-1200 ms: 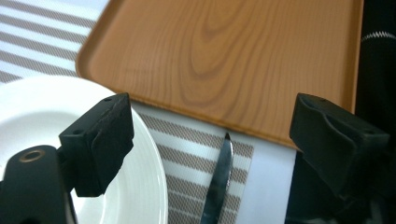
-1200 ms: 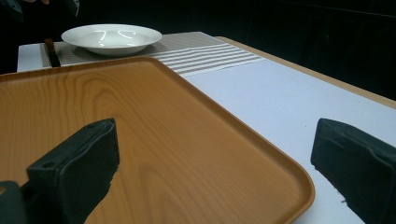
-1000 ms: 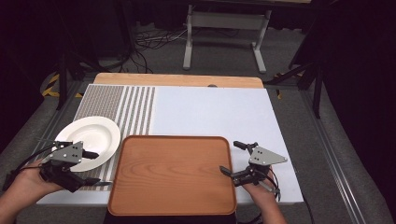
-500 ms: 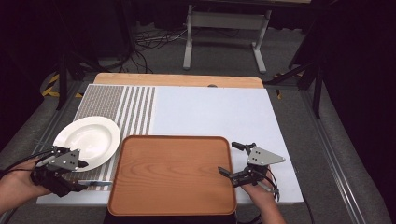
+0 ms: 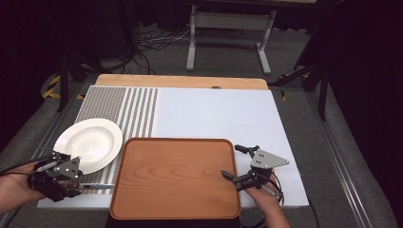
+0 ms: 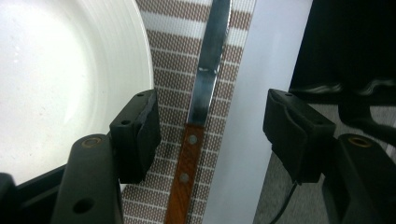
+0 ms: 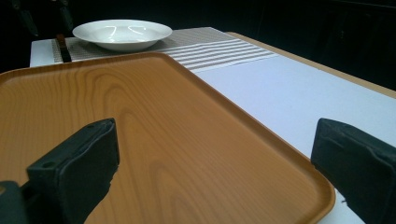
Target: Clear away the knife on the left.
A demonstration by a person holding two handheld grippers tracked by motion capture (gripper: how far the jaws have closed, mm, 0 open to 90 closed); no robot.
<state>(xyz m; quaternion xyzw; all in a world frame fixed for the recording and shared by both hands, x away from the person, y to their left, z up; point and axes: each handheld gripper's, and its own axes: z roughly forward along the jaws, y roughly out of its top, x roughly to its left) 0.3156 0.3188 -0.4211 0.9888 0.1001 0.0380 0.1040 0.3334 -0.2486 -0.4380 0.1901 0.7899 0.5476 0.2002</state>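
Observation:
A knife with a wooden handle (image 6: 186,161) and steel blade (image 6: 211,65) lies on the striped placemat (image 6: 173,88), beside the white plate (image 6: 60,74). My left gripper (image 6: 212,135) straddles the handle. Its jaws have just been closing, but both pads still stand clear of the knife, so it is open. From the high view this gripper (image 5: 76,183) sits at the table's near left corner, with the knife (image 5: 97,186) pointing right toward the wooden tray (image 5: 176,178). My right gripper (image 5: 230,161) is open astride the tray's right rim (image 7: 299,163), holding nothing.
The white plate (image 5: 88,142) rests on the striped placemat (image 5: 128,107) just left of the tray. A white mat (image 5: 214,114) covers the far half of the table. The table's near edge runs right beside the knife. The floor around is dark, with cables and a stand.
My left hand has drawn back from the plate's rim toward the table's near left corner, and the knife blade now shows to its right. The right gripper has stayed put.

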